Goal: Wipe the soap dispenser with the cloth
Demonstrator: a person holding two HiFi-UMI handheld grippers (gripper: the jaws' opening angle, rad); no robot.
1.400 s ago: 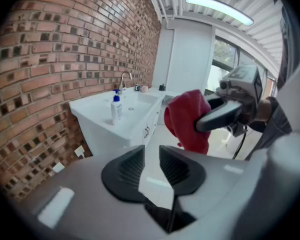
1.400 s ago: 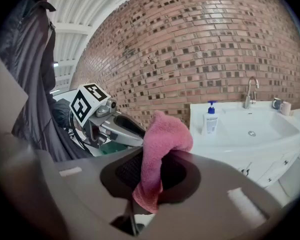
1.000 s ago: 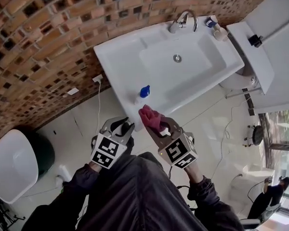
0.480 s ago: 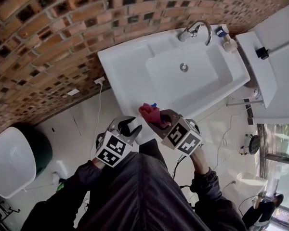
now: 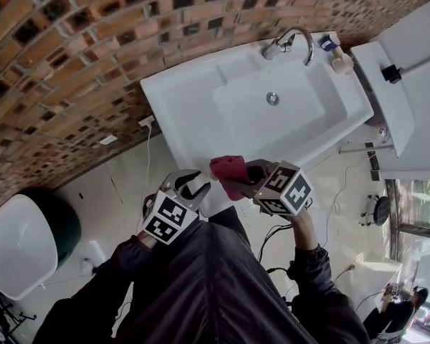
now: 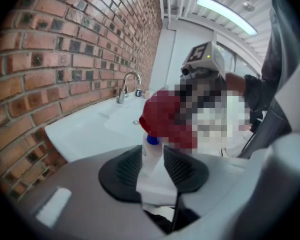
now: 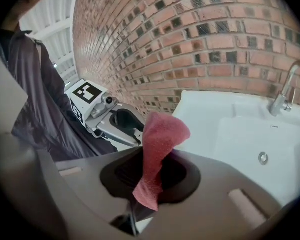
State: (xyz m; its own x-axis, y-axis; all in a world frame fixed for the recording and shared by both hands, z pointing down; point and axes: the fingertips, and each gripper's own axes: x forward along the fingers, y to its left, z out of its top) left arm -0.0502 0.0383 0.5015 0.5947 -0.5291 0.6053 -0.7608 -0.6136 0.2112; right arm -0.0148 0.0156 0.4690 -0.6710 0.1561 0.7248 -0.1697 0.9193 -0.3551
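The soap dispenser stood near the front edge of the sink, between the jaws of the left hand-held gripper. Those jaws had just been opening, and their pads lay against both sides of the bottle, grasping it. The cloth was clenched in the right hand-held gripper and was pressed over the dispenser's top, above its blue collar. The left hand-held gripper was pointed forward and down toward the sink. The right one was brought in from the right, crosswise to it, with its marker cube facing up.
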